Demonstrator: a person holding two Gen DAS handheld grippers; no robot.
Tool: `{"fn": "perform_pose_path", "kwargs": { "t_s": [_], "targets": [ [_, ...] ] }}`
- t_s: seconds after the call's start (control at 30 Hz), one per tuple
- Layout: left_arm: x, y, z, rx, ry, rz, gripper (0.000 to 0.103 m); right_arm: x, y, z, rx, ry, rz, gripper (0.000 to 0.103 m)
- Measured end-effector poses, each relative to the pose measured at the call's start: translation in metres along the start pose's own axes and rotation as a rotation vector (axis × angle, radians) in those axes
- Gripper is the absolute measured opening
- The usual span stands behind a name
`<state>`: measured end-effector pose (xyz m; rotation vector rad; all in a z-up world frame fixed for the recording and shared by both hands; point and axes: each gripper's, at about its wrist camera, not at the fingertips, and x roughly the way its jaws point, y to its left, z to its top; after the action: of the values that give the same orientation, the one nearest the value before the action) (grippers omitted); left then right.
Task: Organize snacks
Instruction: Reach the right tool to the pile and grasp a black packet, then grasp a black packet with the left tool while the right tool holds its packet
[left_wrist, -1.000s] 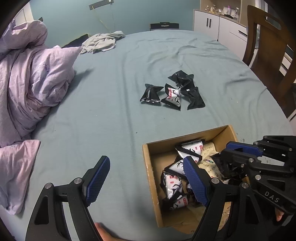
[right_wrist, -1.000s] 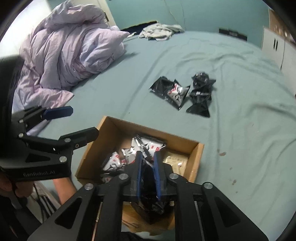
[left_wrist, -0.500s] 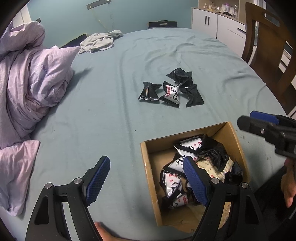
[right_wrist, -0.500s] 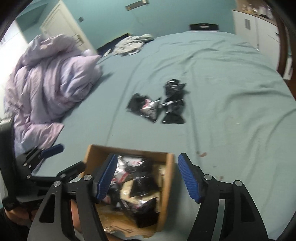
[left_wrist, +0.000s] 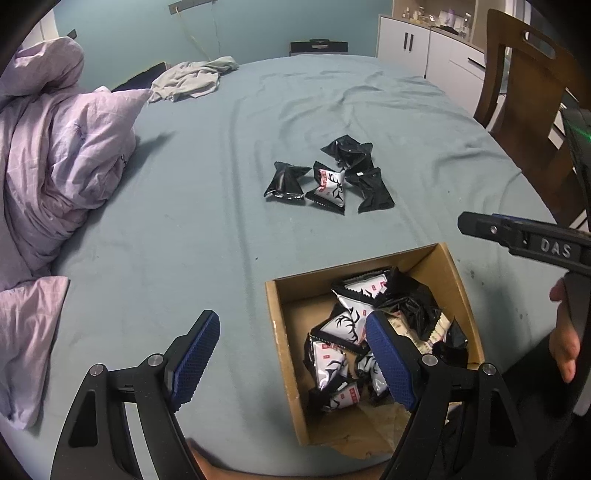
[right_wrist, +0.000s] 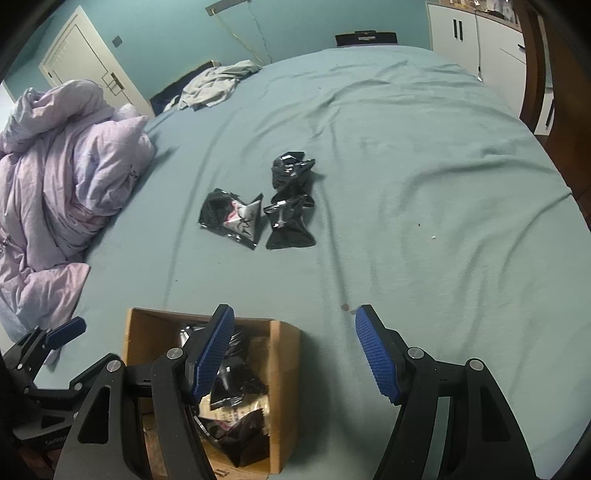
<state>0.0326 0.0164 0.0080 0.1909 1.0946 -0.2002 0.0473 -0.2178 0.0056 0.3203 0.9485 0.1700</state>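
Note:
A cardboard box (left_wrist: 282, 343) sits on the teal bedsheet near the front edge and holds several black and white snack packets (left_wrist: 349, 323). Further out on the sheet lie several loose packets (left_wrist: 328, 184), also seen in the right wrist view as loose packets (right_wrist: 273, 210). My left gripper (left_wrist: 291, 354) hangs open over the box's left wall with nothing between its fingers. My right gripper (right_wrist: 295, 343) is open and empty, just right of the box (right_wrist: 284, 369). Its black frame (left_wrist: 517, 236) shows at the right of the left wrist view.
A crumpled lilac quilt (left_wrist: 62, 158) is heaped along the left side of the bed. A grey cloth (left_wrist: 192, 79) lies at the far end. A wooden chair (left_wrist: 524, 96) and white cabinets (left_wrist: 417, 44) stand to the right. A hand (left_wrist: 563, 339) grips the right handle.
My right gripper opened and let a black packet fall into the box, then drew back to the right of the box. The left gripper stayed where it was.

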Motion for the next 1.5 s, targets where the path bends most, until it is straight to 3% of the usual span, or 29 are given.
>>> {"fn": "perform_pose_path", "kwargs": {
  "t_s": [0.23,0.53,0.67,0.9,1.13,1.17,1.23,1.4,1.5],
  "targets": [
    [-0.001,0.002,0.004,-0.011,-0.002,-0.006,0.082,0.018,-0.004,0.023,-0.016,0.033,-0.031,0.067],
    [0.0,0.013,0.011,-0.075,-0.008,-0.037,0.082,0.066,-0.019,0.057,-0.001,0.105,0.028,0.067],
    [0.002,0.019,0.014,-0.095,-0.004,-0.054,0.082,0.099,-0.014,0.072,-0.037,0.159,0.022,0.067],
    [0.01,0.024,0.018,-0.118,0.012,-0.08,0.082,0.136,0.008,0.092,-0.126,0.152,-0.01,0.067],
    [0.016,0.022,0.025,-0.123,0.001,-0.06,0.082,0.176,0.028,0.096,-0.215,0.179,-0.062,0.067],
    [0.017,0.022,0.025,-0.12,0.003,-0.056,0.082,0.181,0.031,0.096,-0.225,0.181,-0.069,0.064],
    [0.02,0.02,0.026,-0.108,0.0,-0.03,0.082,0.189,0.035,0.096,-0.253,0.204,-0.103,0.036],
    [0.017,0.015,0.029,-0.067,-0.056,0.054,0.082,0.188,0.037,0.094,-0.266,0.185,-0.115,0.03],
    [0.013,0.013,0.032,-0.04,-0.088,0.088,0.082,0.165,0.032,0.098,-0.219,0.146,-0.081,0.028]
  ]
}}
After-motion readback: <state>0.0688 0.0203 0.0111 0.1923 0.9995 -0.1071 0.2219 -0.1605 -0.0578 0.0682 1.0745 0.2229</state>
